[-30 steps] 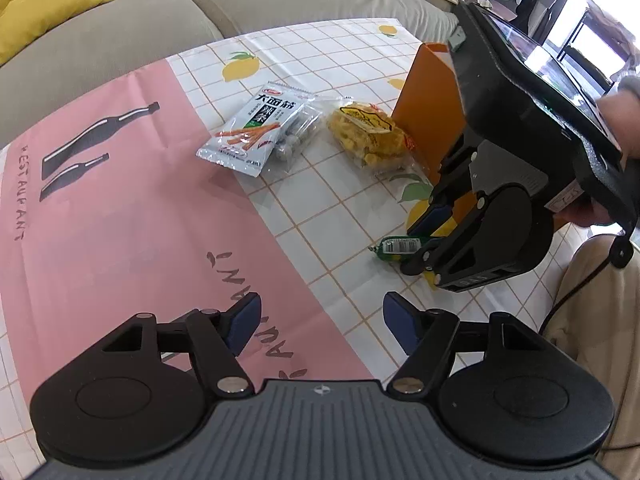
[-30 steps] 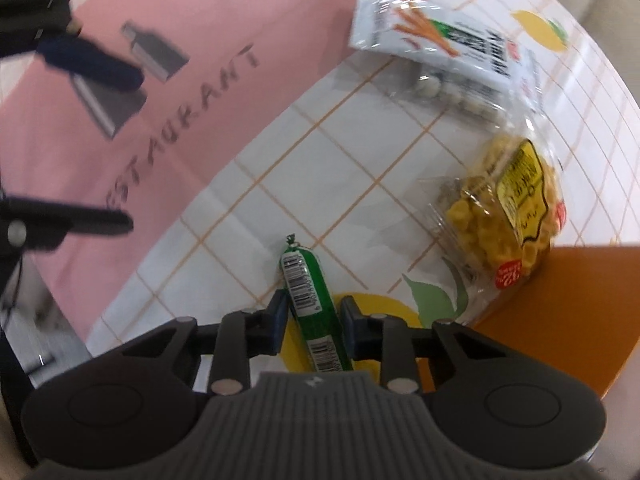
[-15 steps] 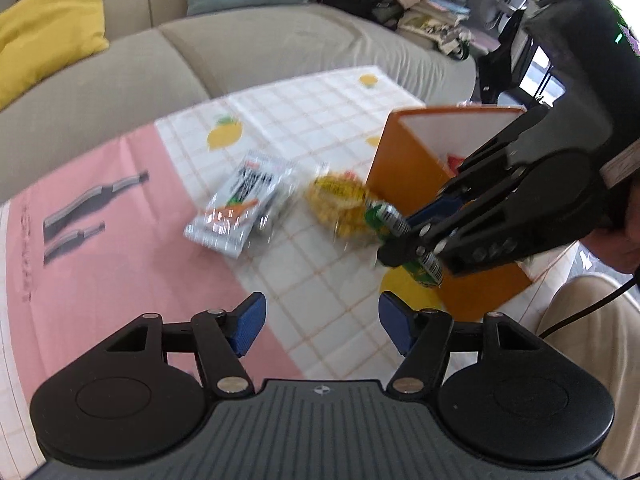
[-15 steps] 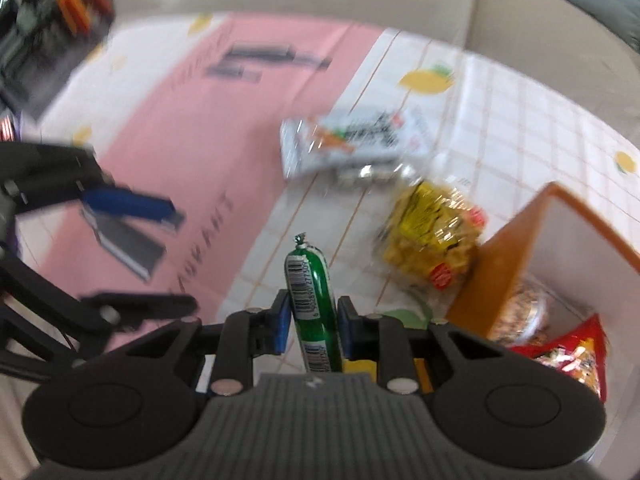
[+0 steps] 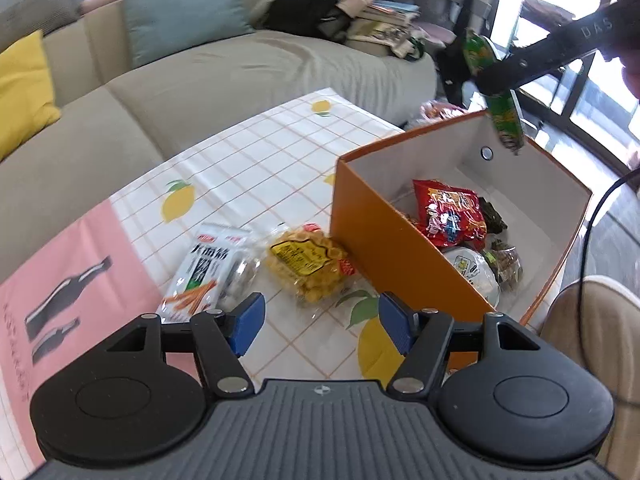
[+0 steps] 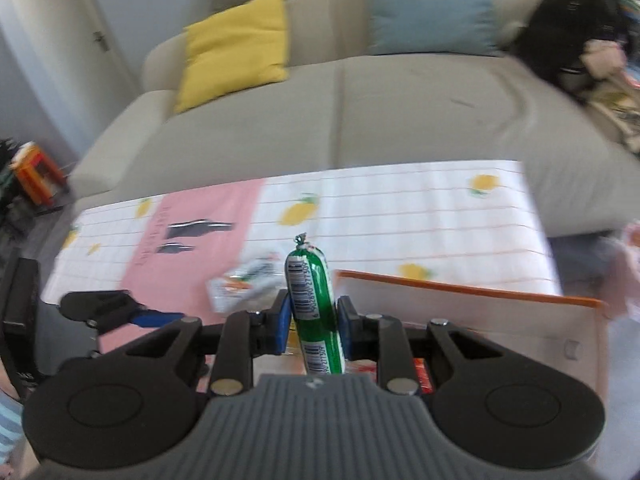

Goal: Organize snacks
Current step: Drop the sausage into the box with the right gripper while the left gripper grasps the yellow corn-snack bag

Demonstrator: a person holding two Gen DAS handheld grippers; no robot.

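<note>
My right gripper (image 6: pixel 312 326) is shut on a green sausage stick (image 6: pixel 314 312), held in the air above the orange box (image 6: pixel 480 292). In the left wrist view the green sausage stick (image 5: pixel 494 92) hangs over the far wall of the orange box (image 5: pixel 384 236), which holds a red snack bag (image 5: pixel 450 212) and other packets. My left gripper (image 5: pixel 320 320) is open and empty, low over the table. A yellow snack bag (image 5: pixel 308 264) and a white carrot-print packet (image 5: pixel 208 272) lie on the tablecloth just beyond it.
A pink and white checked tablecloth (image 5: pixel 248 164) covers the table. A beige sofa (image 5: pixel 200 80) with a yellow cushion (image 6: pixel 236 48) and a blue cushion (image 5: pixel 180 8) stands behind. A beige seat (image 5: pixel 600 312) is at the right.
My right gripper has lifted the green sausage stick from the table up and over the orange box. My left gripper has drawn back and stayed open.
</note>
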